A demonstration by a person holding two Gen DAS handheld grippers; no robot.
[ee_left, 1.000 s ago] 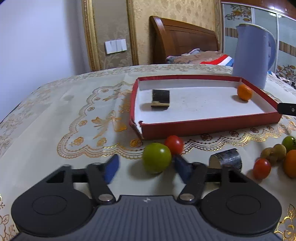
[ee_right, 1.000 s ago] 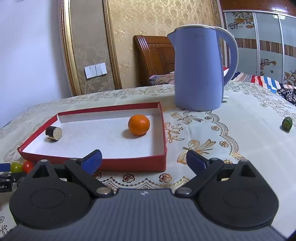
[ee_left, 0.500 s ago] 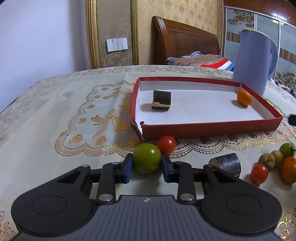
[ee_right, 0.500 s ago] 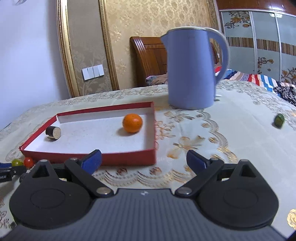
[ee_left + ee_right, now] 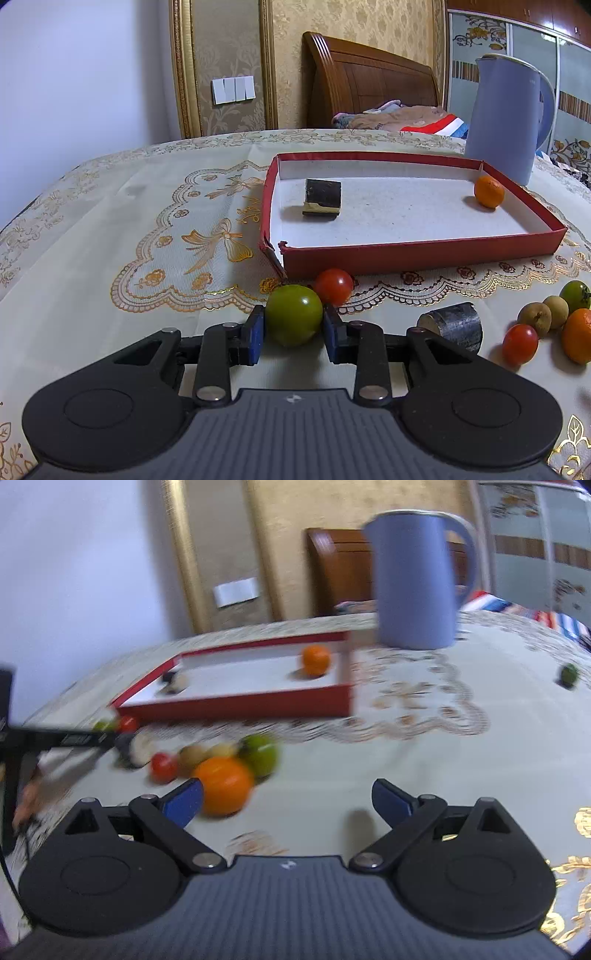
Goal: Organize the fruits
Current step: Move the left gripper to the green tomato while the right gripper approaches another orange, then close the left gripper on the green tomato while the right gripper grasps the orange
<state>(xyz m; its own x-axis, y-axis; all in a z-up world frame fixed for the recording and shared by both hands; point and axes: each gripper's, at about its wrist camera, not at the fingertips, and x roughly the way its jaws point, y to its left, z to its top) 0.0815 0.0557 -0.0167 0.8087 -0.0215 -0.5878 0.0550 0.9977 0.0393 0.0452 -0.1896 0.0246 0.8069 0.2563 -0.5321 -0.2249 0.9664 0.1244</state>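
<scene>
Through my left wrist camera, my left gripper (image 5: 293, 328) is clamped on the green fruit (image 5: 293, 314), both blue pads (image 5: 255, 334) pressed against its sides, low on the cloth-covered table (image 5: 110, 236). To do this step well, I judge I should lift straight up before swinging anywhere, because a red cherry tomato (image 5: 334, 286) sits touching or just beside the fruit at its 1 o'clock, and the torn corner of the red box (image 5: 424, 254) rises just behind it at 12 o'clock; a gentle, steady squeeze matters too, since the fruit is round, smooth and glossy and looks apt to slip or bruise. It is yellow-green with a small highlight on top and no stem showing. The box holds an orange (image 5: 488, 191) in its far right corner and a dark block (image 5: 322, 197) nearer the left; I would set the green fruit on the bare white floor between them. At 3 o'clock lies a dark cylinder (image 5: 452, 325), and beyond it a cluster of loose fruit (image 5: 543, 321). Through my right wrist camera, which is blurred, my right gripper (image 5: 288, 801) stands wide apart and holds nothing; a large orange (image 5: 223, 791) lies just beside its left pad at 10 o'clock, with more fruit behind it. A lone green fruit (image 5: 569, 674) sits far off at 2 o'clock, right of the blue kettle (image 5: 415, 579).
</scene>
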